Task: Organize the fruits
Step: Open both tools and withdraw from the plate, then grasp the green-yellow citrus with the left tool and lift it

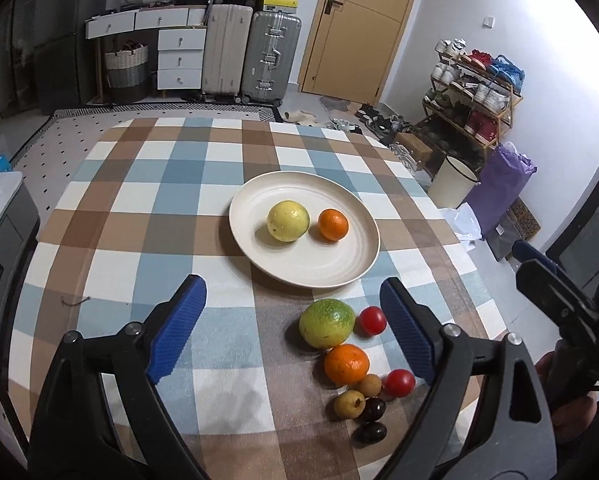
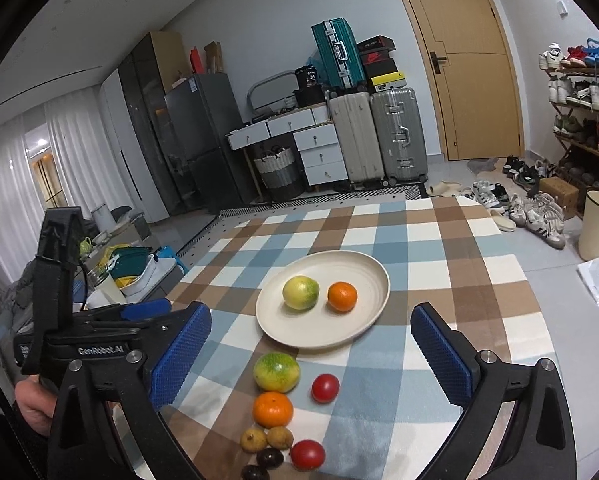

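A cream plate on the checked tablecloth holds a yellow-green round fruit and an orange. In front of the plate lie a green fruit, an orange, two red tomatoes, two small tan fruits and two dark ones. My left gripper is open and empty above the table, left of the loose fruit. My right gripper is open and empty above the loose fruit.
The table's right edge is close to the fruit. Beyond the table stand suitcases, white drawers, a shoe rack and a cream bin. The other gripper shows at the right of the left wrist view.
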A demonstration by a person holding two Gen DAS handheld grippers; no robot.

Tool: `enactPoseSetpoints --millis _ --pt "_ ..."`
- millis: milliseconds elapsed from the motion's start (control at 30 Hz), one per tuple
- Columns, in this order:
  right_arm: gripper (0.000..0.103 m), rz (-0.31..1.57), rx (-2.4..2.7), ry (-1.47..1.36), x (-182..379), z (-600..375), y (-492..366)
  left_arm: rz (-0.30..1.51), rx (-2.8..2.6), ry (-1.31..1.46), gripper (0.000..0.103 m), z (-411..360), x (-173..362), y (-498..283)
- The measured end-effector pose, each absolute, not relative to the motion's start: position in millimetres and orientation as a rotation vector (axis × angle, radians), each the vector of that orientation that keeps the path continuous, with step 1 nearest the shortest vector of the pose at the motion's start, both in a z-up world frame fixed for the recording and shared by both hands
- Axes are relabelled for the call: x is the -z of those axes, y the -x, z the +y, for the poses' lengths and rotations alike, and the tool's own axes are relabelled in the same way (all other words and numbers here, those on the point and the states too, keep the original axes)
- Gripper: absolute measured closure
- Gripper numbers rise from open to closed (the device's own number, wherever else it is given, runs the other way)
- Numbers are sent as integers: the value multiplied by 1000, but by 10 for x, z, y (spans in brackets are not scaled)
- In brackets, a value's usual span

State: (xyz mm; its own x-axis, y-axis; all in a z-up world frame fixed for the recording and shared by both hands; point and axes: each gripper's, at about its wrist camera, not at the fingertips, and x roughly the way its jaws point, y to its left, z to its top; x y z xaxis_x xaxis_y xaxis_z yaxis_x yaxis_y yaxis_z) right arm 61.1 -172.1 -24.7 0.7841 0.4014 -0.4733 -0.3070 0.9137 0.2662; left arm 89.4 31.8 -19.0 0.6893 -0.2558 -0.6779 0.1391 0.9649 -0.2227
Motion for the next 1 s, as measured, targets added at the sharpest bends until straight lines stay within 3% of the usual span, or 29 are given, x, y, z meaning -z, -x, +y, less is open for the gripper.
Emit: enactPoseSetpoints --millis 133,433,1000 --pt "1 553 -388 -186 301 -1716 -542 758 187 144 2 371 200 -785" --pt "1 562 -370 -164 412 -1662 -419 728 149 126 1 425 338 -709" --pt "1 618 -367 -170 760 -1700 -472 840 246 112 1 194 866 -1070"
